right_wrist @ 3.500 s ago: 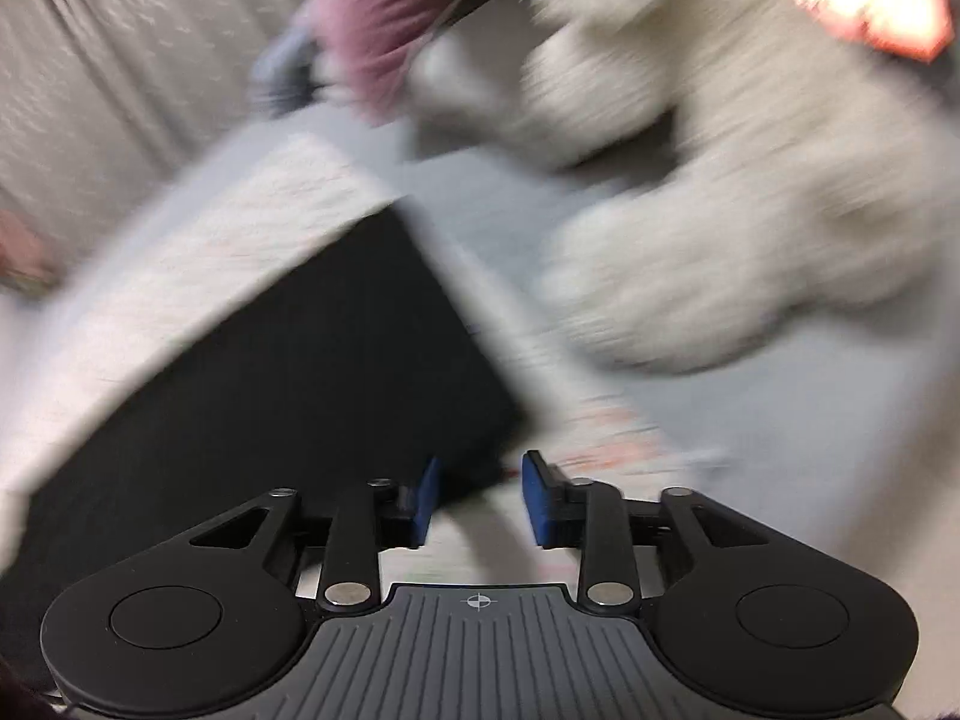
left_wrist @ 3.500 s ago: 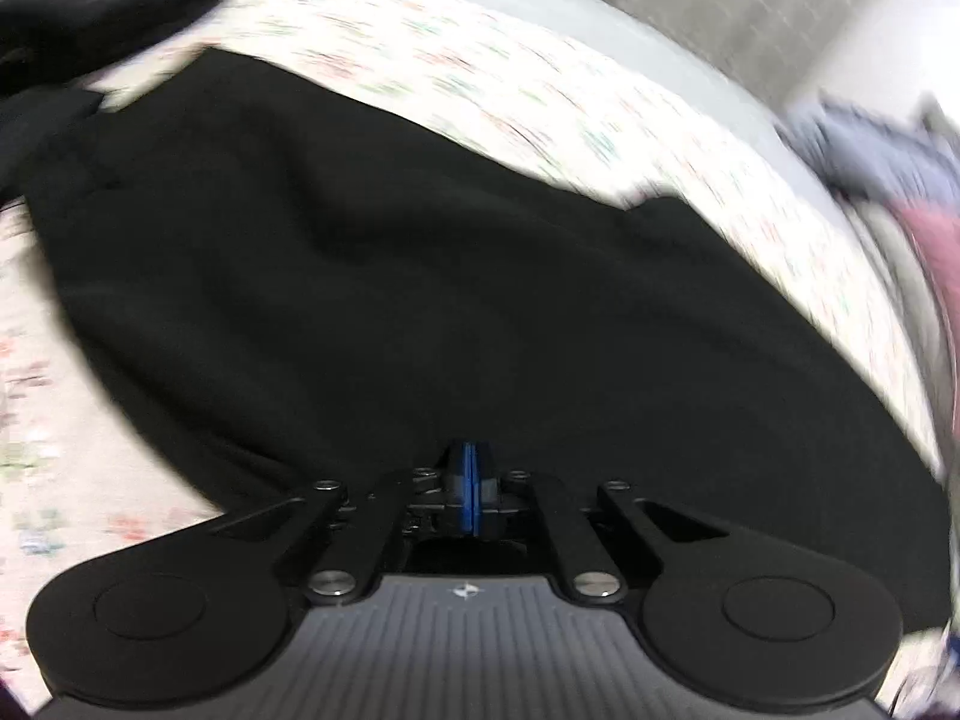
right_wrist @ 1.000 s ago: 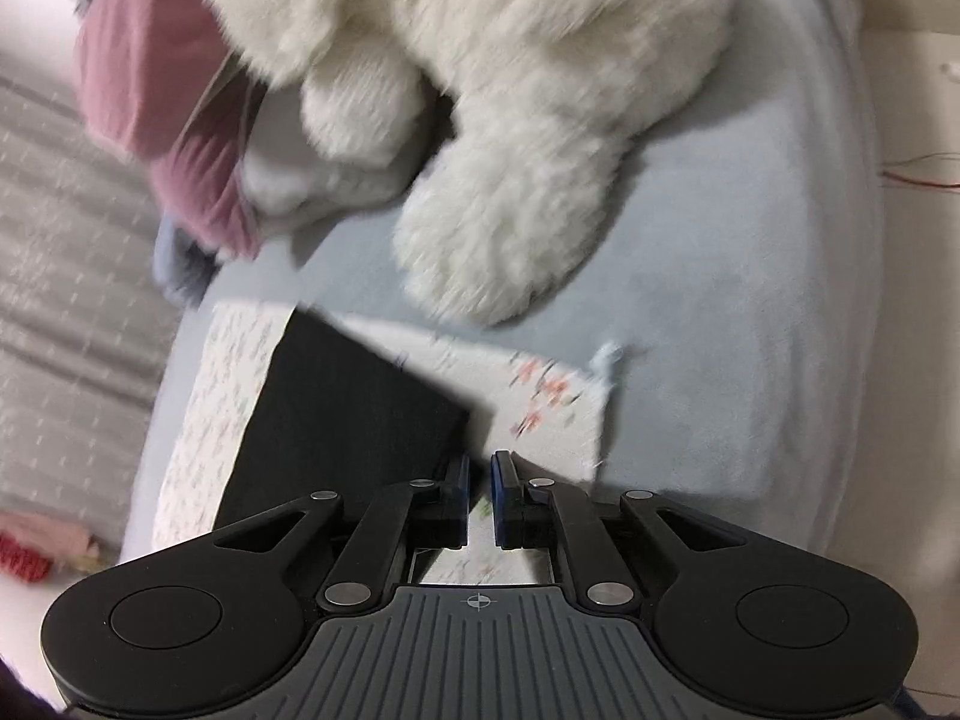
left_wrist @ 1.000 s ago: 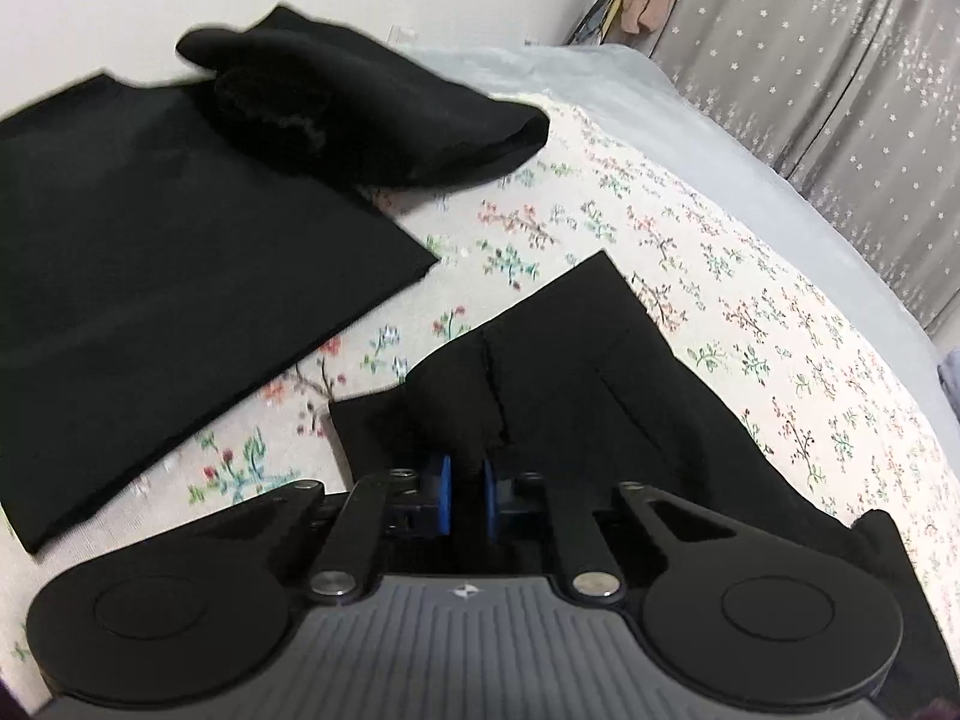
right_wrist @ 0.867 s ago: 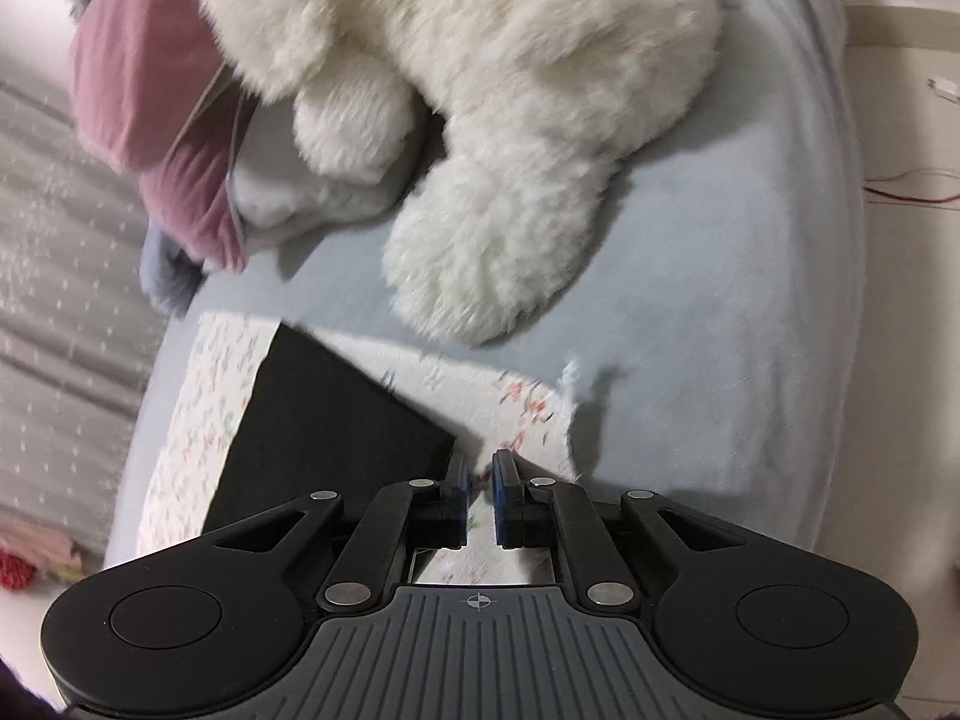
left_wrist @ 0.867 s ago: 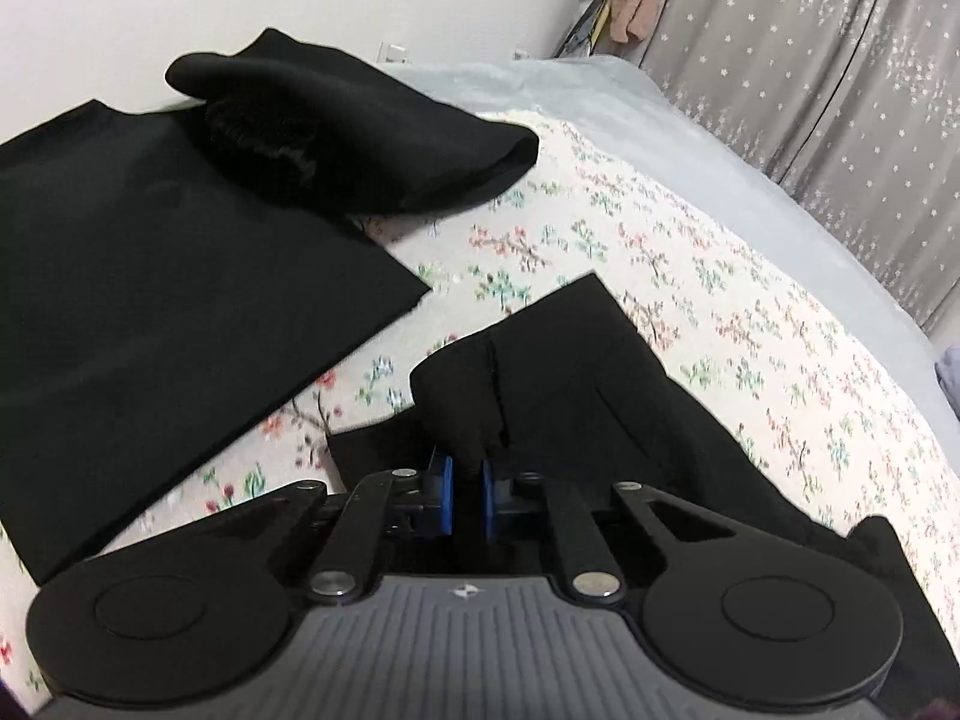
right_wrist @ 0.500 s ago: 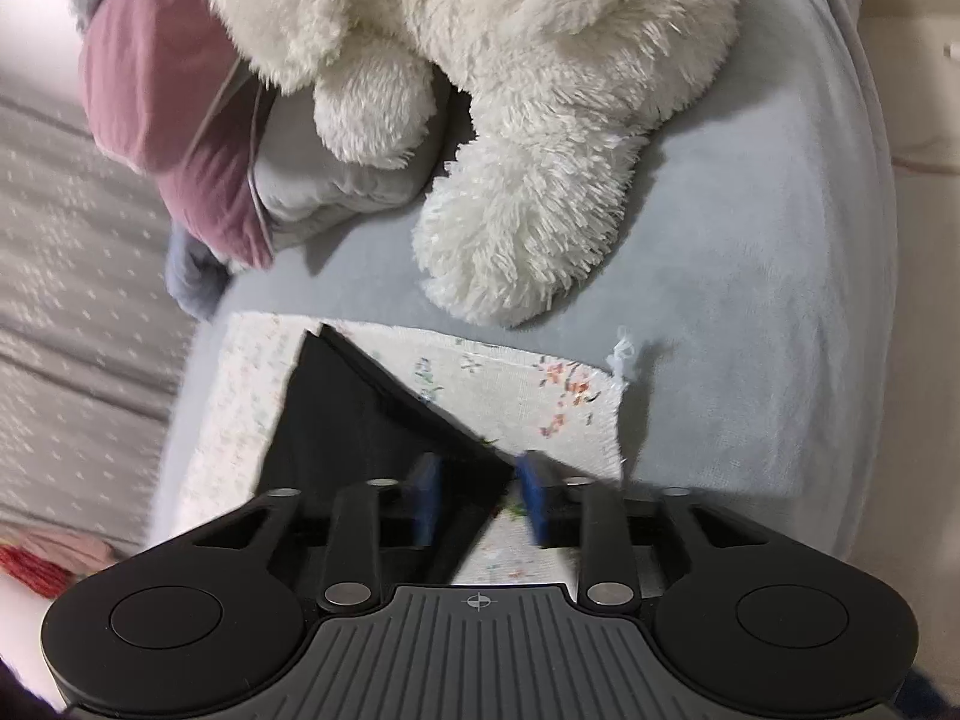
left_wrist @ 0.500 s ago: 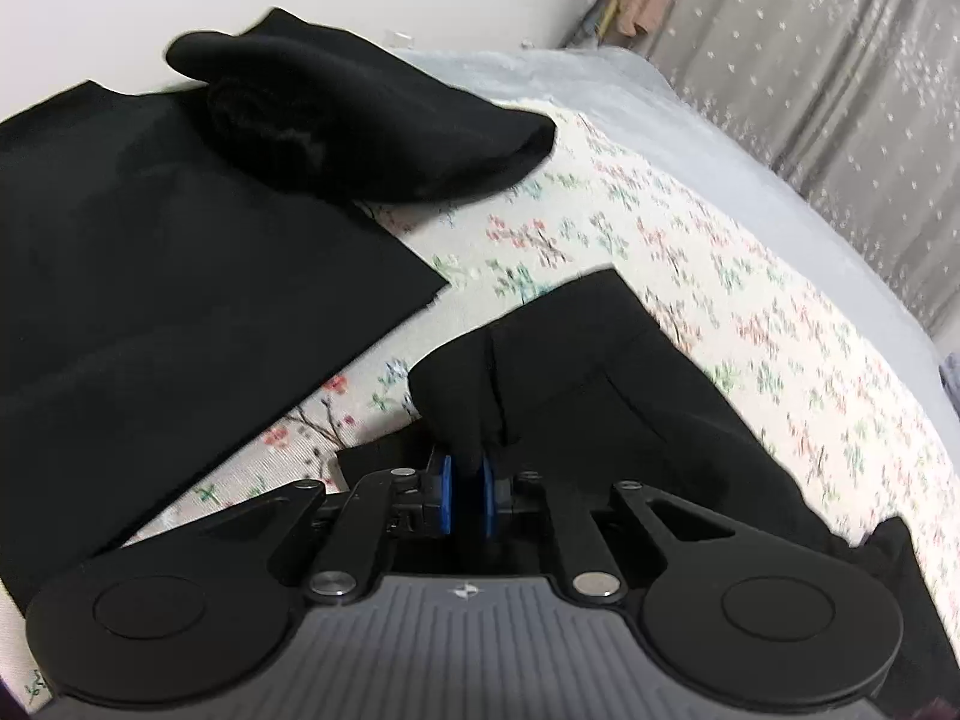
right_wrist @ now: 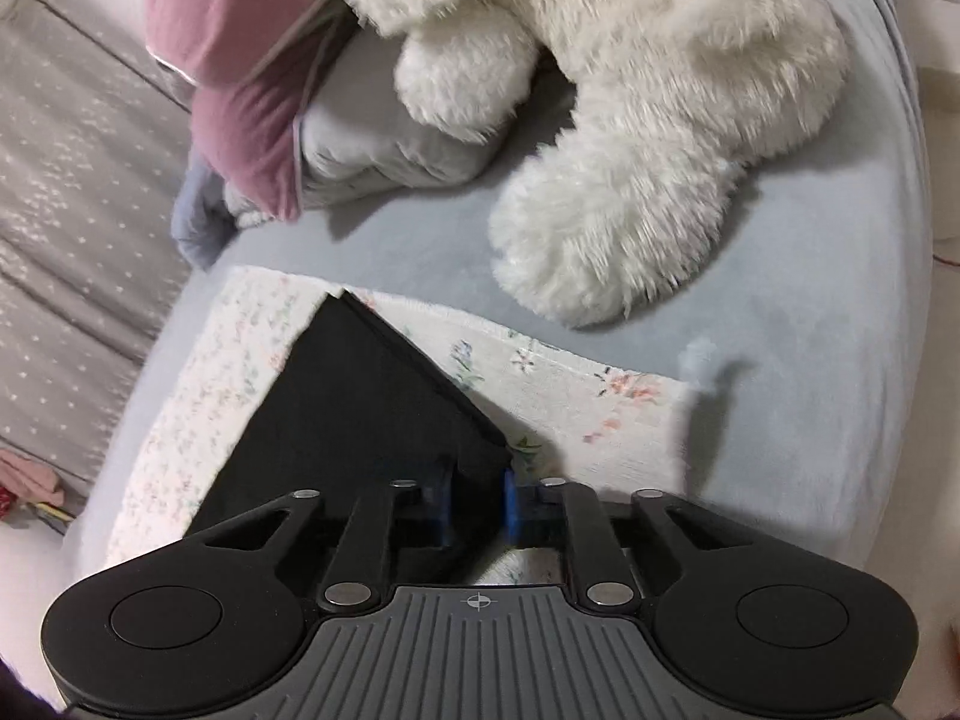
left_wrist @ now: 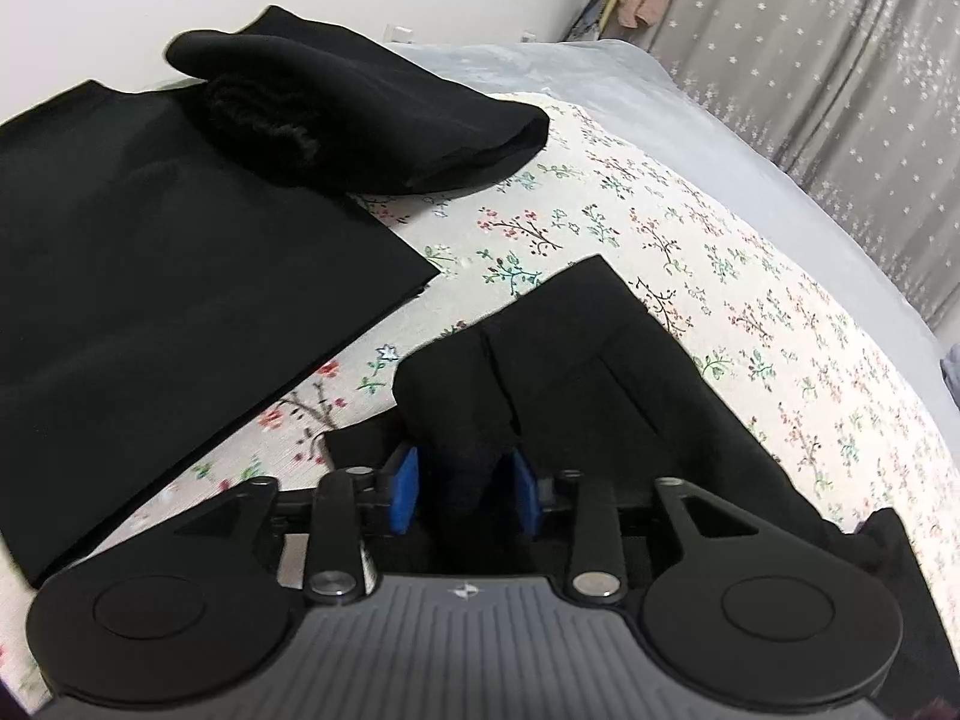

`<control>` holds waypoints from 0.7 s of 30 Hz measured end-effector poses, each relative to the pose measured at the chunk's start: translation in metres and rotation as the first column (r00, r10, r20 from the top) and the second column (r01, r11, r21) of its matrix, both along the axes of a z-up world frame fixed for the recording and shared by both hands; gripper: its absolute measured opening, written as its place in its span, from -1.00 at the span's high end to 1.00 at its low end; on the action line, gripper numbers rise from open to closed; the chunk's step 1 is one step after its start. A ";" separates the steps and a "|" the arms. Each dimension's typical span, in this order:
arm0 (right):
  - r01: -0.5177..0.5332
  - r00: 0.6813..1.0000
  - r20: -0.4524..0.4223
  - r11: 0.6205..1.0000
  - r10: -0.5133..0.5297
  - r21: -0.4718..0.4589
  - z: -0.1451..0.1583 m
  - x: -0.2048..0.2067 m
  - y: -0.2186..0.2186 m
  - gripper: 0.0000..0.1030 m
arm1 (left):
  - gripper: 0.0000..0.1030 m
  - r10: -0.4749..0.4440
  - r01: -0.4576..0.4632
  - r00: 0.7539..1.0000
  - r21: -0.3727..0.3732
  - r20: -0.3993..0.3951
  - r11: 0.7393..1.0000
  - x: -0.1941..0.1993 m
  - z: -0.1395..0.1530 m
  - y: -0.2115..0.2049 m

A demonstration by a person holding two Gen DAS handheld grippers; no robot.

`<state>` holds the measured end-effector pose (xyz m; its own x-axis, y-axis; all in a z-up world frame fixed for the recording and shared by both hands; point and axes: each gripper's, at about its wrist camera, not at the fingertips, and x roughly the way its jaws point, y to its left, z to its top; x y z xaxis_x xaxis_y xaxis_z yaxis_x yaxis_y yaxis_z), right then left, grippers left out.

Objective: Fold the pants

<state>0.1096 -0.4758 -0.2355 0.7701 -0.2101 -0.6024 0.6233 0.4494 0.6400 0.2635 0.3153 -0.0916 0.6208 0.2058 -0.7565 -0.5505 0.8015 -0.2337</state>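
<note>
Here, a bunched fold of the black fabric pants (left_wrist: 600,372) is flanked by the left gripper (left_wrist: 462,489), just widened; the hem corner is clamped by the just-narrowed right gripper (right_wrist: 477,507).

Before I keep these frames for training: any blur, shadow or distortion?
Left wrist view: sharp, strong fisheye bending of the floral bedspread; the black pants show little detail. Right wrist view: slight motion blur, soft shadow under the white plush toy.

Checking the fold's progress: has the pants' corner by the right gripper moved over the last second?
Yes. The pants' corner has lifted off the floral sheet between the right gripper, whose jaws have just been closing.
</note>
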 end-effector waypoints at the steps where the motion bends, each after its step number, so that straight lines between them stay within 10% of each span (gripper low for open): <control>1: -0.003 1.000 0.005 1.000 0.003 -0.030 0.004 -0.001 0.003 0.76 | 0.09 0.017 -0.017 1.000 0.026 -0.007 1.000 -0.003 0.005 -0.003; 6: -0.017 0.999 0.044 0.991 0.023 -0.136 0.022 0.002 0.020 0.76 | 0.07 -0.029 0.015 0.998 0.235 0.056 0.972 -0.020 0.038 -0.038; 11: -0.001 0.999 0.040 0.995 0.005 -0.100 0.020 0.008 0.015 0.75 | 0.07 -0.173 0.152 0.982 0.240 0.072 0.959 -0.020 0.040 -0.085; 17: 0.066 0.997 0.028 0.989 -0.071 0.129 -0.010 -0.005 -0.008 0.49 | 0.07 -0.444 0.419 0.894 0.242 0.058 0.875 -0.019 0.028 -0.164; 21: 0.071 0.988 0.119 0.972 -0.100 0.225 -0.017 -0.023 -0.012 -0.17 | 0.07 -0.573 0.548 0.818 0.246 0.042 0.800 -0.020 0.022 -0.212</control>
<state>0.0865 -0.4873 -0.2521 0.8293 -0.1518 -0.5378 0.5588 0.2376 0.7945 0.2432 0.1035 -0.0694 0.7524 -0.0562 -0.6563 0.0290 0.9982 -0.0523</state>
